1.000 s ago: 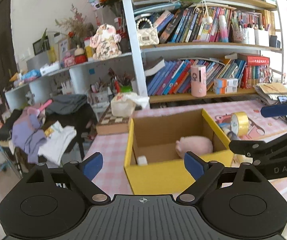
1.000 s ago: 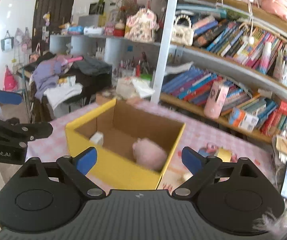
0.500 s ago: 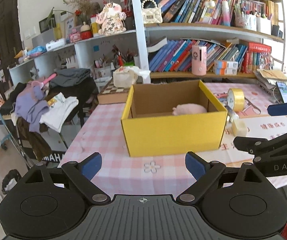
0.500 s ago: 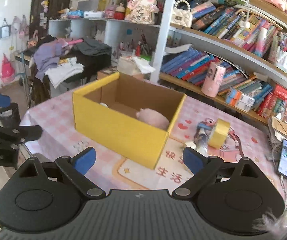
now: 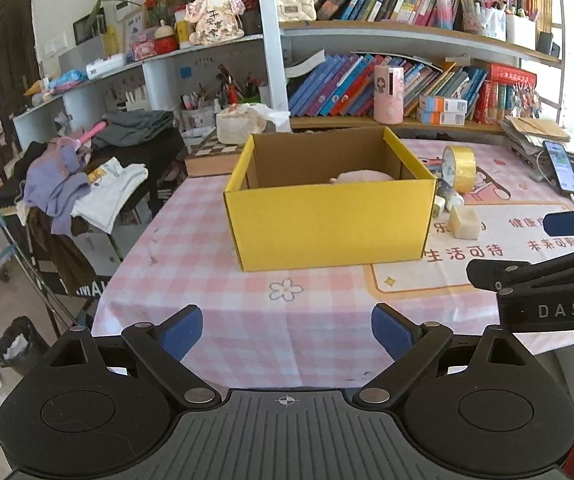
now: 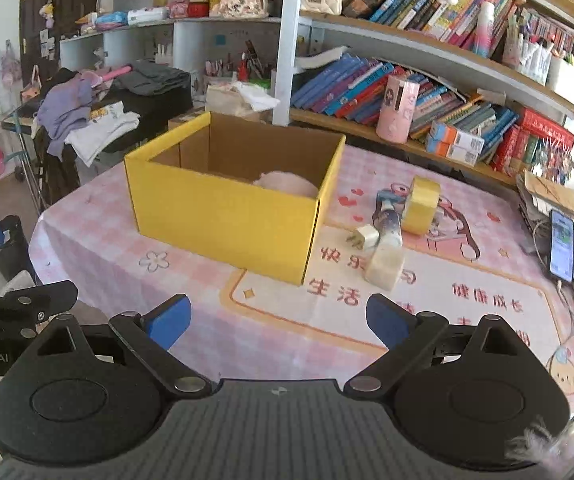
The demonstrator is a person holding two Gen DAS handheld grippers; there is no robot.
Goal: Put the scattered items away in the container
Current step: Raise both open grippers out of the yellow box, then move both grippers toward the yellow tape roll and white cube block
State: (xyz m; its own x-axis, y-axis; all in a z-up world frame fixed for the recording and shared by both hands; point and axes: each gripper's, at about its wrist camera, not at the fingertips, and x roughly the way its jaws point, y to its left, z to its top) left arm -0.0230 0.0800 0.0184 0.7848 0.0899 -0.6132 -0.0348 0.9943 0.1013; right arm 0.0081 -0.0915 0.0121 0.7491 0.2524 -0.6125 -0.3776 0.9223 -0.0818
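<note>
yellow box [image 5: 329,224] sits upright, long side facing.

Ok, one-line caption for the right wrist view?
Open right gripper faces yellow box holding a pink plush; tape roll and charger plug remain on the tablecloth.

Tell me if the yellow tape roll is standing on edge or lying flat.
On edge: the yellow tape roll stands upright on the table, right of the box.
</note>
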